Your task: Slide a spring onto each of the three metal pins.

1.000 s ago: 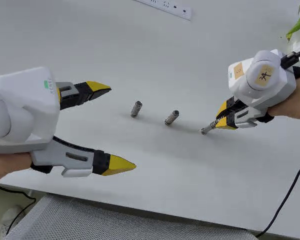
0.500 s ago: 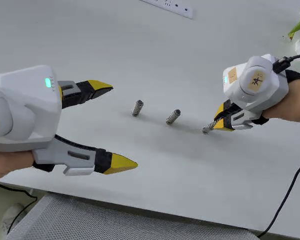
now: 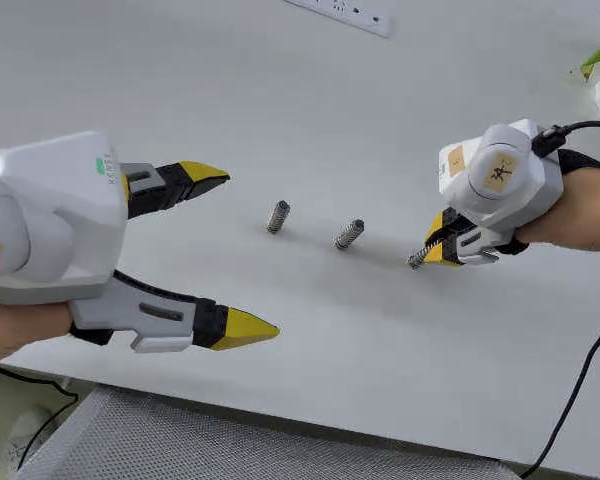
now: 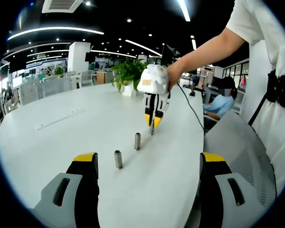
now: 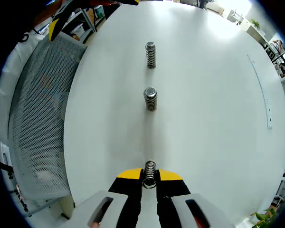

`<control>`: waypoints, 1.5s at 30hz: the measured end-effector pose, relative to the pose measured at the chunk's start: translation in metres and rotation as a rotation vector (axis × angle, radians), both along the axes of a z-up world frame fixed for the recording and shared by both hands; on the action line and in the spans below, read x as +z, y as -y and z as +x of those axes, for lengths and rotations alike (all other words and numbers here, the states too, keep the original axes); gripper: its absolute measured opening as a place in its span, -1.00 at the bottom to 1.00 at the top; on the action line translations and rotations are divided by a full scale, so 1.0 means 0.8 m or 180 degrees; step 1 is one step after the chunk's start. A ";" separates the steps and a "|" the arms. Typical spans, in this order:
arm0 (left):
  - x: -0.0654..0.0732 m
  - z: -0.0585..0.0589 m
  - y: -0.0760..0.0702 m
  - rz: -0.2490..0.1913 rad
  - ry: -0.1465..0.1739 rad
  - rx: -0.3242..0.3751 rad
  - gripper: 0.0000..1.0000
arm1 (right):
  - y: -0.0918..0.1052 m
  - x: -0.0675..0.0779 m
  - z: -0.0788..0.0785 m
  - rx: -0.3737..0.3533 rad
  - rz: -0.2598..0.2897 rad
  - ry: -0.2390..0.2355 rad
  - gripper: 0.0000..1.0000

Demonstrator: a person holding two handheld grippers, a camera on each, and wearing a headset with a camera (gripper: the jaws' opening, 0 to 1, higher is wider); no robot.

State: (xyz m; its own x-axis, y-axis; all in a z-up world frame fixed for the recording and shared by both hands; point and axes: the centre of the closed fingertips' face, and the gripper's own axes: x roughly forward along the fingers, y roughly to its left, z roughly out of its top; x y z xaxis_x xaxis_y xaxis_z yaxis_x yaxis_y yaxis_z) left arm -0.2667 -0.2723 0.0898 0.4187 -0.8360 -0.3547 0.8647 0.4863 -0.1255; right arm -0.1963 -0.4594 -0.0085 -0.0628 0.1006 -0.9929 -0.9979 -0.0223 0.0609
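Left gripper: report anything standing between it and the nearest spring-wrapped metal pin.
Nothing visible does. Bare white tabletop lies between the open left gripper and the nearest spring-wrapped metal pin.

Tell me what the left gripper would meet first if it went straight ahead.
Probably the nearest sprung pin, which stands ahead between the open jaws of the left gripper, a little off centre; it could slip past.

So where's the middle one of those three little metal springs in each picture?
Head view: middle metal spring, just right of centre on the white table.
Left gripper view: middle metal spring, centre, second in the row.
Right gripper view: middle metal spring, above centre.
Shared landmark: the yellow-tipped right hand-held gripper shut on the end metal spring.
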 end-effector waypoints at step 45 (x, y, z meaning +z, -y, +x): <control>0.002 0.002 -0.001 0.0092 0.0026 -0.0076 0.76 | -0.012 0.047 -0.009 -0.0569 0.0628 0.0108 -0.50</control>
